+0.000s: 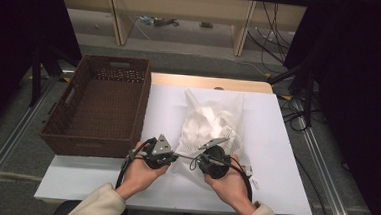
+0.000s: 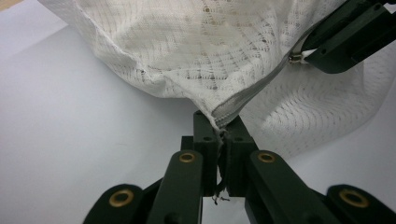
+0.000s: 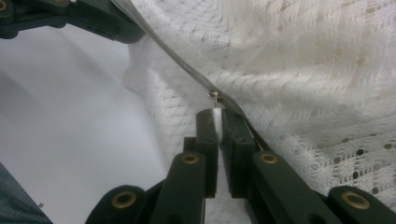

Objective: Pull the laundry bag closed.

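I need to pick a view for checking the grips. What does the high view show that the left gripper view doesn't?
High view alone: the brown basket left of the mesh bag, and both hands on the white board.

Left gripper view alone: the left gripper shut on the zipper end, and the zipper pull in the right gripper.

Both: bag, board, both grippers.

Black tools [image 2: 219, 140], brass rivets, cream sleeves [image 1: 97, 204].

The mesh bag [image 1: 211, 126] is lying just ahead of both grippers; the basket [image 1: 98, 107] is standing left of the left gripper [image 1: 174, 157].
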